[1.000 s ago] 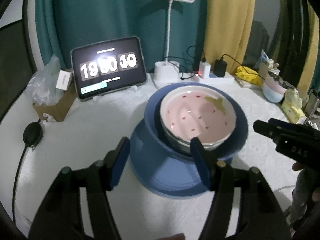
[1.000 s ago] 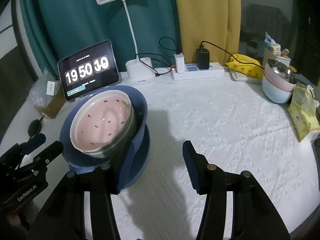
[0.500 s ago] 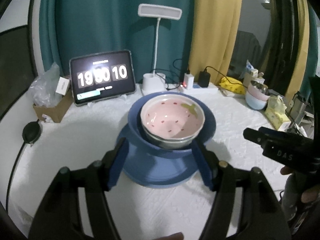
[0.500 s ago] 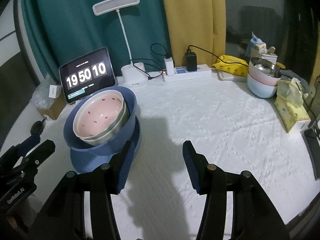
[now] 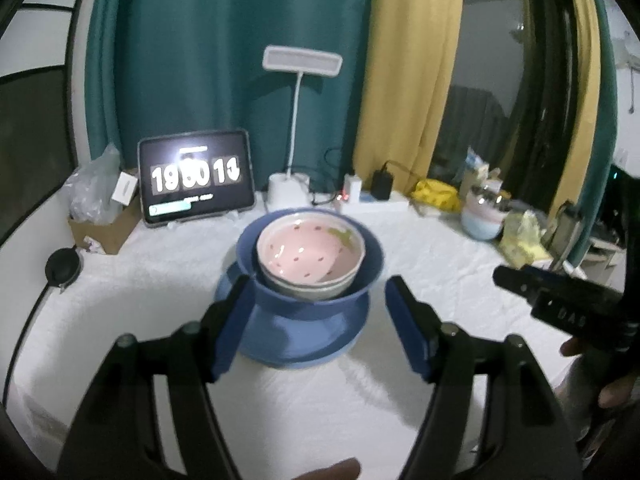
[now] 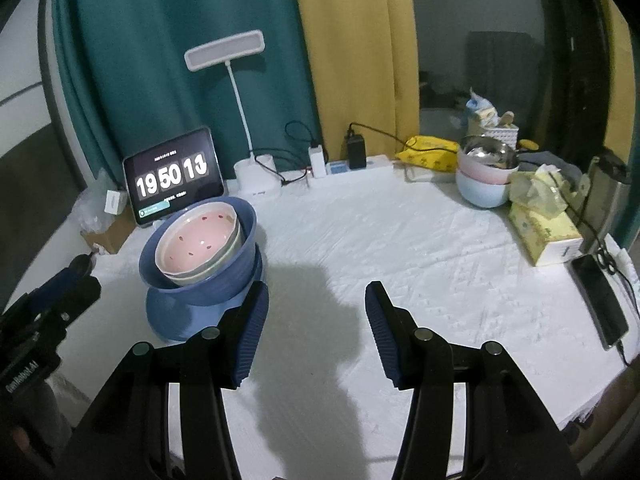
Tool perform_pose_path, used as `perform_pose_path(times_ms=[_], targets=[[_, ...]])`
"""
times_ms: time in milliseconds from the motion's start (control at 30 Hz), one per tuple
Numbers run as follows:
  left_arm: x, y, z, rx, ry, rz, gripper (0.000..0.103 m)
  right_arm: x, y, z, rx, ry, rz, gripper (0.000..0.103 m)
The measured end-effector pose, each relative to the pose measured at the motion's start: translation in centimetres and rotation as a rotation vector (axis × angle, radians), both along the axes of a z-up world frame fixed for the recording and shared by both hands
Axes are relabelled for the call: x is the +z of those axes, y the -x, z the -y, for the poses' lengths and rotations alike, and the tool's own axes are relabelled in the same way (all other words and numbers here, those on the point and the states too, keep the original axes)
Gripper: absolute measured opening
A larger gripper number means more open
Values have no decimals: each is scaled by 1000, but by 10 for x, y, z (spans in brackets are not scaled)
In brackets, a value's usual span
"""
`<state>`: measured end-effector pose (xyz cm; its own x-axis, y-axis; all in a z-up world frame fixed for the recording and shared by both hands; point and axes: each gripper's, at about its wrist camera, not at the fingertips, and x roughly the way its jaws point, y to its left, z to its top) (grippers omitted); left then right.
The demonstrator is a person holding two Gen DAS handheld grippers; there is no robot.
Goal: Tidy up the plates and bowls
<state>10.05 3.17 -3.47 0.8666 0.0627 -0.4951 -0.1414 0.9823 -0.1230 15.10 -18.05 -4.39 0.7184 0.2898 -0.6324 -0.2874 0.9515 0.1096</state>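
At the far left of the white quilted tablecloth sits a brown cardboard box stuffed with a crinkled clear plastic bag, with a round black disc on a cord lying just in front of it. Next comes a dark tablet propped on a stand, its screen showing large flip-clock digits. In front of the tablet stands the stack: a flat blue plate on the cloth, a deep blue bowl tilted on top of it, and nested inside that a pale bowl that holds a pink bowl with red speckles. The left gripper hangs just short of this stack with its blue-padded fingers spread wide and gripping nothing, the stack showing between them in its own view. Behind the stack rises a white desk lamp with a flat rectangular head, and beside its base a white power strip carries a white charger and a black adapter. The right gripper hovers over bare cloth to the right of the stack, well apart from it, its ribbed blue fingers likewise parted and empty. Farther right lie a yellow packet, a second stack of a pale blue bowl, a pink bowl and a metal bowl, a yellow tissue box and a black phone on a cable.
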Motion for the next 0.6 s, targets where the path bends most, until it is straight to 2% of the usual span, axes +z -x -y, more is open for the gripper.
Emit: perform_pose_path(times_ms=[33, 267, 600], targets=[[2, 3, 2, -4, -2, 11, 80, 2, 3, 2, -1, 0, 8, 53], [19, 27, 17, -24, -23, 73, 86, 19, 28, 11, -12, 2, 67, 54], [41, 55, 31, -46, -30, 155, 89, 49, 63, 23, -28, 16, 174, 54]])
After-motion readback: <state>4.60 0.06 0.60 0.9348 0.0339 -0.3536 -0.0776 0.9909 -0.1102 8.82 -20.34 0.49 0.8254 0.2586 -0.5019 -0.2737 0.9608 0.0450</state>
